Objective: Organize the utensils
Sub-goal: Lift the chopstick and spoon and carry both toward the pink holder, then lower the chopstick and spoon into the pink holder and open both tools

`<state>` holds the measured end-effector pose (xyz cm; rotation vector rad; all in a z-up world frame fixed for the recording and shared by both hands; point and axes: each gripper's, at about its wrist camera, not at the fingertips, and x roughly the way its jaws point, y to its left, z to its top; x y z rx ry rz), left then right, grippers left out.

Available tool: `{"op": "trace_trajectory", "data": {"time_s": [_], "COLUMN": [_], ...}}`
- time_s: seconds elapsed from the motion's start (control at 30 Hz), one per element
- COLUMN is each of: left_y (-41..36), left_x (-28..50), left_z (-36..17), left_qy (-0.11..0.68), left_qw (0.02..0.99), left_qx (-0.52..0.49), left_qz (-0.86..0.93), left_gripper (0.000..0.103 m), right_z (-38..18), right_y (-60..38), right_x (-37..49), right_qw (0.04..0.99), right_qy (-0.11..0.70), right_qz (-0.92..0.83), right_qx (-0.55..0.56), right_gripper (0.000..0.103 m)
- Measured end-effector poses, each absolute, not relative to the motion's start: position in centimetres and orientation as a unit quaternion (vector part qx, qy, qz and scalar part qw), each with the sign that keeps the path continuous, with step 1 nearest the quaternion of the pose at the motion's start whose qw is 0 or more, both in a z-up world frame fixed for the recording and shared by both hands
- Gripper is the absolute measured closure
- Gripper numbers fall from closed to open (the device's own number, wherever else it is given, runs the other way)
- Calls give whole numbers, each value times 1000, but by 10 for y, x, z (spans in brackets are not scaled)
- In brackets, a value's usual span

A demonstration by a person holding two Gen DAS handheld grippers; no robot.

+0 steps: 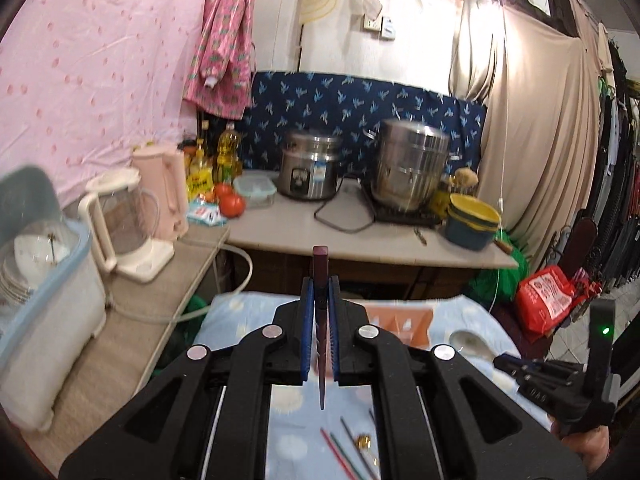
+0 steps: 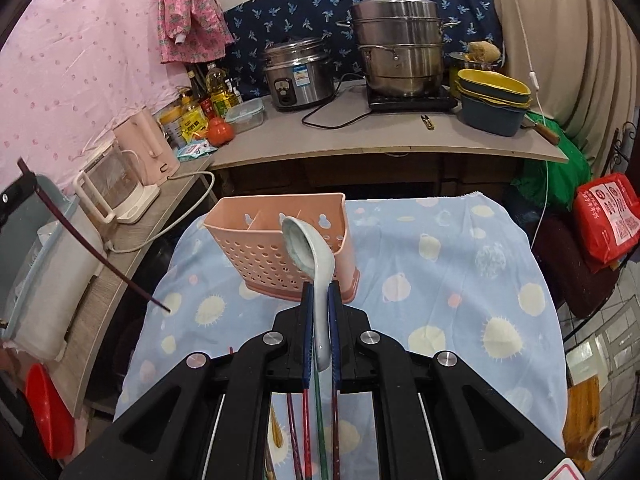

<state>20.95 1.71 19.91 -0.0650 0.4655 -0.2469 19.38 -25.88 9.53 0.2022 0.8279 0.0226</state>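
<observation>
In the left wrist view my left gripper (image 1: 320, 284) is shut on a dark maroon chopstick (image 1: 320, 268) that stands on end between the blue pads. My right gripper (image 2: 320, 292) is shut on the handle of a pale ceramic spoon (image 2: 306, 246), bowl pointing away, above the blue patterned cloth (image 2: 440, 280). Just beyond the spoon stands a pink perforated utensil holder (image 2: 256, 248) on the cloth. Several loose chopsticks (image 2: 318, 432) lie on the cloth under the right gripper. The held chopstick (image 2: 92, 256) shows at the left edge of the right wrist view.
Behind the cloth runs a counter (image 2: 360, 140) with a rice cooker (image 2: 298, 76), a steel steamer pot (image 2: 400, 48) and stacked yellow and blue bowls (image 2: 494, 98). Two kettles (image 1: 132, 216) and a dish rack (image 1: 40, 264) stand left. A red bag (image 2: 608, 216) sits right.
</observation>
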Motion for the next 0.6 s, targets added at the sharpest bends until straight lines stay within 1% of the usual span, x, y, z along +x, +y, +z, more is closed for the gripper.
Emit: {"op": "trace_trajectory", "data": {"time_s": [0.13,0.27,0.47,0.6], "left_y": [0,-14,-27,-33], "left_x": [242,274,314,330], "left_z": [220,225,206,184], "left_qy": [210,204,218,237], "left_qw": [969,971,968,964], "left_qx": [-32,-31,-30,-28], "left_qz": [-123,-121,-123,-120], "left_gripper": [96,96,96,96], "right_z": [103,91,62,50], "right_y": [-258,-254,-254,-252], "right_x": [241,277,304,313], "right_qw": [895,879,859,854], "right_qy": [440,474,510,517], "right_qz": [28,18,20,19], "right_qx": [70,39,42,46], "right_gripper": [96,96,95,96]}}
